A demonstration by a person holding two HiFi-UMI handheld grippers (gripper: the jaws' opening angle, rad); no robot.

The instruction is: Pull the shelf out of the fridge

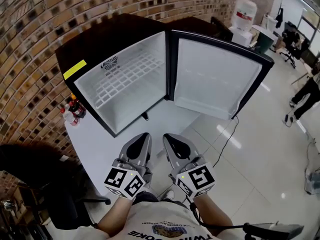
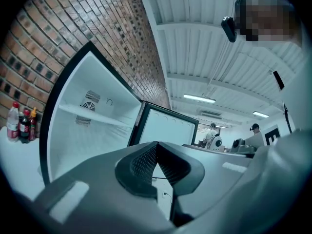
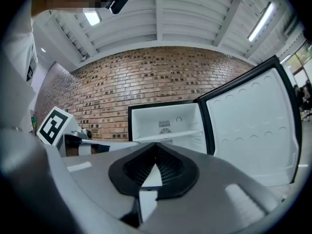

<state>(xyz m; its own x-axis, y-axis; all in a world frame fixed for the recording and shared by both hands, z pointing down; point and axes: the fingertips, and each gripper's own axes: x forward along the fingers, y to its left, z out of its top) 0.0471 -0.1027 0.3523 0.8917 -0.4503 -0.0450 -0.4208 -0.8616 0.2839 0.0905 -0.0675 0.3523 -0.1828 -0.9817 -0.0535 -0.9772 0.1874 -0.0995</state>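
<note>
A small black fridge [image 1: 107,46] stands on a white table [image 1: 102,146], its door [image 1: 216,76] swung wide open to the right. Inside it a white wire shelf [image 1: 125,76] lies across the white cavity; the same shelf [image 2: 92,114] [image 3: 168,136] shows edge-on in both gripper views. My left gripper [image 1: 143,136] and right gripper [image 1: 167,138] hang side by side near the table's front edge, well short of the fridge. Both are shut and hold nothing: left gripper [image 2: 156,143], right gripper [image 3: 156,144].
Several small bottles [image 1: 72,111] [image 2: 20,123] stand on the table left of the fridge, against the brick wall [image 1: 30,59]. A black office chair [image 1: 55,189] sits at the lower left. A water dispenser [image 1: 244,16] and people are far off at the right.
</note>
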